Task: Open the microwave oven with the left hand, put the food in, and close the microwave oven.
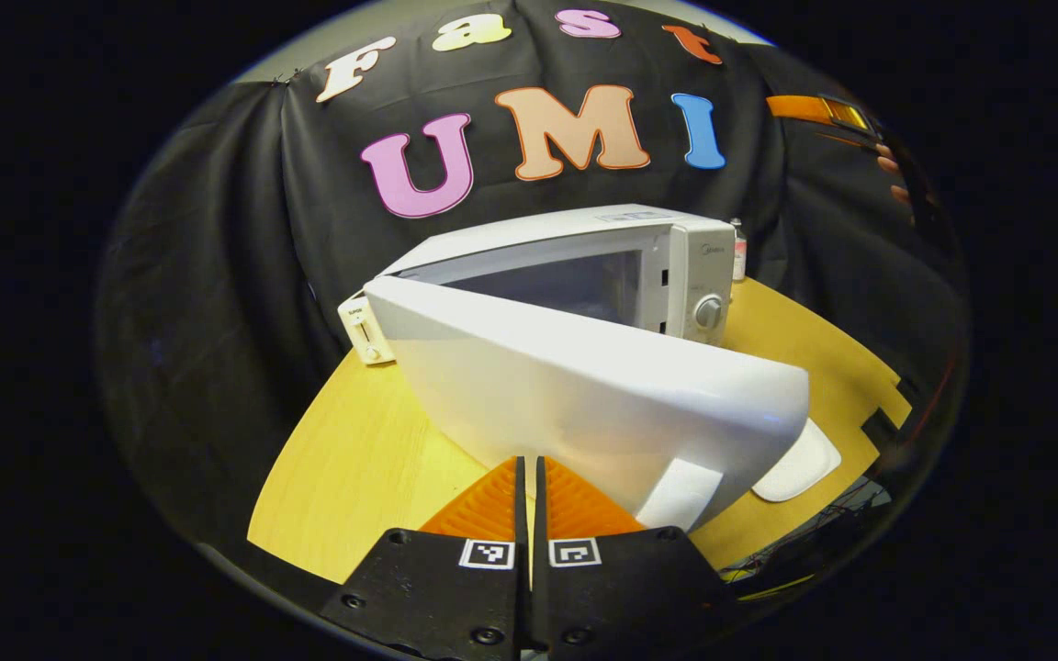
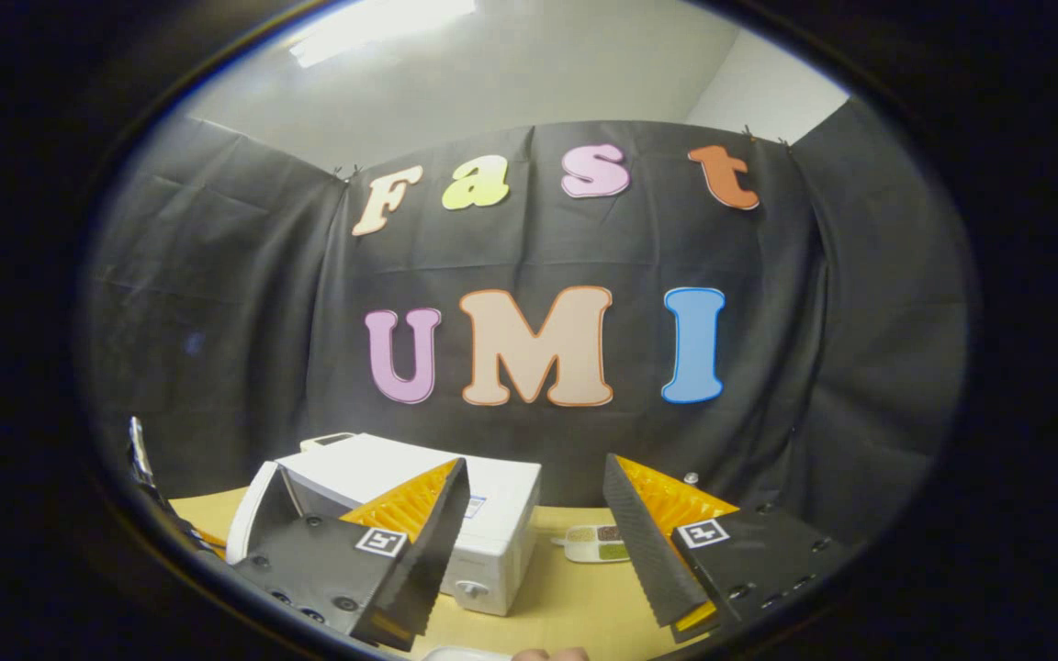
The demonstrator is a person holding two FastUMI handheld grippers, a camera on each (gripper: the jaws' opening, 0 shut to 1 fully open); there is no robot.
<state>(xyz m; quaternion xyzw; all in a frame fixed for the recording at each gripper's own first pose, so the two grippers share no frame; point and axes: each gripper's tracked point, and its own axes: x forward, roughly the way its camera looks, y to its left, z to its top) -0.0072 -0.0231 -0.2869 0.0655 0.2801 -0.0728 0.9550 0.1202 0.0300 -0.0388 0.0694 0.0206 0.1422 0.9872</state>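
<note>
Microwave (image 1: 676, 266) cavity mostly hidden behind open door (image 1: 602, 395). White plate (image 1: 800, 464) partly hidden under door edge. Small bottle (image 1: 738, 250) behind microwave, half hidden. Food tray (image 2: 595, 543) too small to tell contents. Hand (image 2: 547, 654) cut off at bottom edge.

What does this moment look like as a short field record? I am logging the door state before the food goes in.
appliance: white boxy microwave oven on yellow wooden table
door: white microwave door swung open
left gripper: fingers together, beside the door, gripping nothing visible
right gripper: open, empty, raised
food: small white tray of food on table right of oven
</note>
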